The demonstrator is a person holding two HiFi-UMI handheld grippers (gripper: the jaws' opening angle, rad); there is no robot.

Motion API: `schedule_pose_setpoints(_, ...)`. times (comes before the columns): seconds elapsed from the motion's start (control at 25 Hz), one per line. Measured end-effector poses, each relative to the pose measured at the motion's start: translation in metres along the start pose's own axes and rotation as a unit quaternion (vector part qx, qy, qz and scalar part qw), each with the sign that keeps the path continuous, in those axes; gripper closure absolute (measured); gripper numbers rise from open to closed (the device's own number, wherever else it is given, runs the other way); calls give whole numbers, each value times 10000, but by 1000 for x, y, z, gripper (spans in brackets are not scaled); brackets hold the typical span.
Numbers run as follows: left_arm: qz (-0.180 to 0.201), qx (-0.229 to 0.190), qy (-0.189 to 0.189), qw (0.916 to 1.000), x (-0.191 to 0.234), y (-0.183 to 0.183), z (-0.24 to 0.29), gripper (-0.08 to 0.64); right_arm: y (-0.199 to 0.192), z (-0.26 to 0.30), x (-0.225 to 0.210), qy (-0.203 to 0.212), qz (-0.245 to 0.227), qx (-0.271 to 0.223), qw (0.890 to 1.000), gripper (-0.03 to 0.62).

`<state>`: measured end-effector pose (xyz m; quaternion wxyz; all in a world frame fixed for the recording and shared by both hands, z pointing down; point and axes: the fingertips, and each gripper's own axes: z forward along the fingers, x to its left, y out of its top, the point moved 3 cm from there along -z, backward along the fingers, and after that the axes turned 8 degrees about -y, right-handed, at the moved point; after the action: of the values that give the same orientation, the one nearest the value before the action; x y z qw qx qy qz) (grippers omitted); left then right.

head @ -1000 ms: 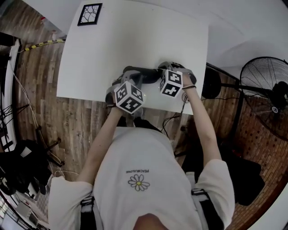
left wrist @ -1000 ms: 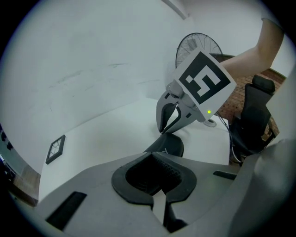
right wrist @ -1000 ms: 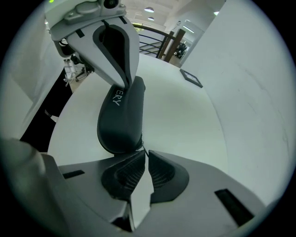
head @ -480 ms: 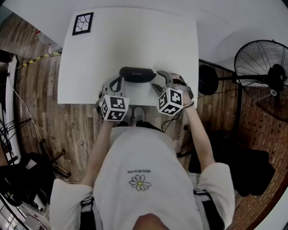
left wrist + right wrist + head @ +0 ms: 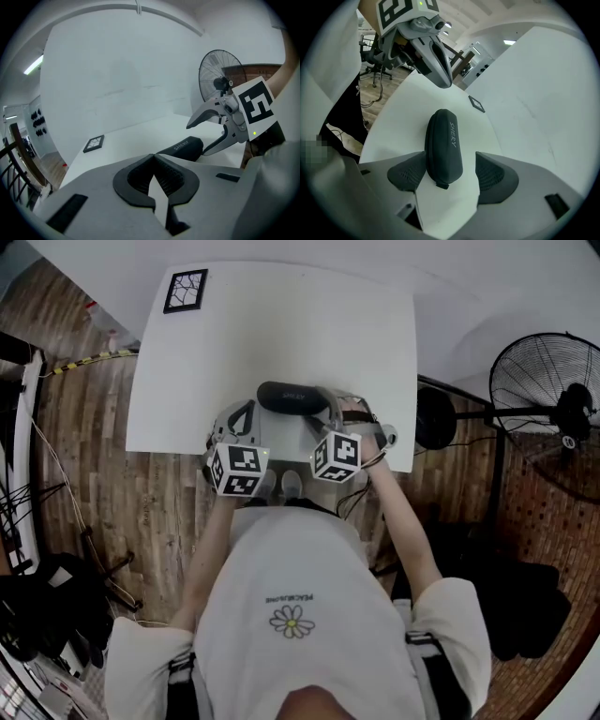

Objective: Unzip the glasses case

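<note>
Grey pads of the right gripper (image 5: 450,158) are swinging apart right now, jaws wide. The black glasses case (image 5: 443,140) lies lengthwise between them on the white bench (image 5: 401,112), no longer pinched; a second ago those jaws were clamped tight down at the case. A small zip tab (image 5: 442,186) pokes out at the case's near end, just inside the pads, hanging free. Over to the left gripper (image 5: 154,158): jaws together, nothing in them, and it has come off the case too. The case now sits ahead of its tips and off to their right, apart from them. Both grippers have drawn back toward the bench's near edge. That reads as a let-go, either the pull stroke done or a re-grip coming. The shell looks closed from here, and I can't tell how far the zip has run. Well beyond the jaws, a black-framed marker tile (image 5: 186,291) sits at the far corner, and a standing fan (image 5: 553,413) is off to the right.
</note>
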<state>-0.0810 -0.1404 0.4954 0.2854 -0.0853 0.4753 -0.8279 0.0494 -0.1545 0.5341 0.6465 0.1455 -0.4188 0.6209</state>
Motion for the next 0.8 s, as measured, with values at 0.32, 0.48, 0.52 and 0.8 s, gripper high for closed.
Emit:
schedule_pose_setpoints(0.32,-287,-18,286,9992,18,-11,-11,546,5,7,-42,-439,11,-44,9990,307)
schedule_pose_setpoints(0.48,-335,8,379,9987,24,-13,-14,546,5,23,-73,-670,40,-22,9977,307)
schedule_pose_setpoints(0.52,-345,23,395,9986,24,-13,-13,546,5,28,-80,-700,83,-22,9975,307)
schedule_pose_setpoints(0.8,-430,171,470,9978,26,-21,-15,546,15,61,-103,-682,115,-90,9976,307)
